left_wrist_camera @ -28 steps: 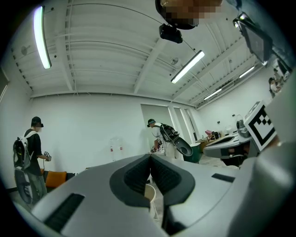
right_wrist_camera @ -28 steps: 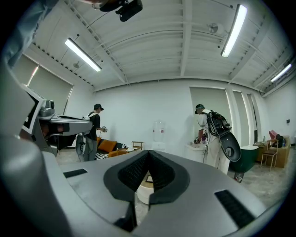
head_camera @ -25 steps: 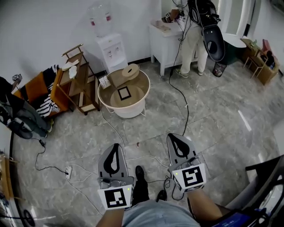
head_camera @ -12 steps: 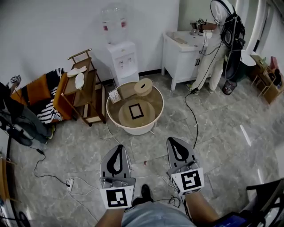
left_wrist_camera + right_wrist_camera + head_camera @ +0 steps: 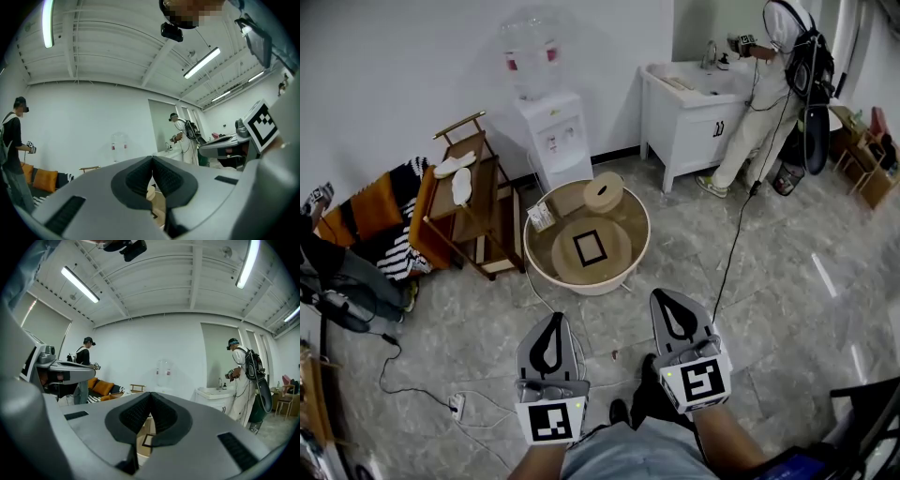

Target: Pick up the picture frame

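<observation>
A small black picture frame [image 5: 590,248] lies flat on a round wooden board inside a white round tub-like table [image 5: 633,265] in the head view, ahead of me on the floor. A corner of the frame [image 5: 146,440] peeks through between the right jaws in the right gripper view. My left gripper [image 5: 551,320] and right gripper [image 5: 669,295] hang side by side below the tub, well short of it. Both have their jaws closed tip to tip with nothing between them.
A round wooden box [image 5: 603,190] and a card [image 5: 541,217] sit at the tub's back. A wooden rack [image 5: 473,208], a water dispenser [image 5: 551,136] and a white sink cabinet [image 5: 692,122] with a person [image 5: 773,89] stand behind. Cables [image 5: 733,246] cross the stone floor.
The head view has shifted: the tub with the frame now sits nearer and more central, and the person at the cabinet has moved right. Both grippers stay shut and low.
</observation>
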Tool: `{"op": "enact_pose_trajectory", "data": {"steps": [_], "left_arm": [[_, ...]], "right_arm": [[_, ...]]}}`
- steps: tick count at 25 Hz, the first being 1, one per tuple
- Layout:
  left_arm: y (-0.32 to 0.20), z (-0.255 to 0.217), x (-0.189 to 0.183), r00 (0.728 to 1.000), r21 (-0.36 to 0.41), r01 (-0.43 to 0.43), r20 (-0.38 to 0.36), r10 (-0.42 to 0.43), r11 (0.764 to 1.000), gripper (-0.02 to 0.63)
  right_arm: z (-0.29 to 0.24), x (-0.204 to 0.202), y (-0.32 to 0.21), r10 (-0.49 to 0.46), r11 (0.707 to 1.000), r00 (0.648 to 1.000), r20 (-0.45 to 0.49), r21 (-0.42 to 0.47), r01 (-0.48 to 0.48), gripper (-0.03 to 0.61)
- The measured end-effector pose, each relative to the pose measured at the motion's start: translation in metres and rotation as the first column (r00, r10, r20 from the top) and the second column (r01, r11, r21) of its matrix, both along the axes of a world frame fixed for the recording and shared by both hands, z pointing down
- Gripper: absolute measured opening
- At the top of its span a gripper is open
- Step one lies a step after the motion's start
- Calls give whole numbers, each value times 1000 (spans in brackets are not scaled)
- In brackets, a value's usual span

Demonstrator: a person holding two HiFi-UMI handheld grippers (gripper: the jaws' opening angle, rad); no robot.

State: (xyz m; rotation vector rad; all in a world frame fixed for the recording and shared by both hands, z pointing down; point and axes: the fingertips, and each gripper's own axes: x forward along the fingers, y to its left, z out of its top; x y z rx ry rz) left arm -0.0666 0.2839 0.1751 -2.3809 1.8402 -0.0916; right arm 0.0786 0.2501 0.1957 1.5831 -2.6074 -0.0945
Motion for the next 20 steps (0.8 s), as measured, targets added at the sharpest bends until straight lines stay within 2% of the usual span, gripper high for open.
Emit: {"op": "enact_pose_trajectory", "data": {"steps": [4,9,15,20], "left_arm": [[-41,17,14,1000,-27,0,22,1,1000,15],[-123,25,29,997,-69,54,52,-50,996,15],[-215,21,49,986,-56,128,118,-120,990,15],[-250,2,61,978,-45,194,87,-190,980,15]], "right_arm": [[13,8,-44,-7,1000,1000,0,8,7,14],[24,26,-136,-45,998,999,30,-32,46,14],[28,48,-242,-117,991,992,55,-61,120,14],[17,51,-285,-193,977,980,56,-80,197,14]]}}
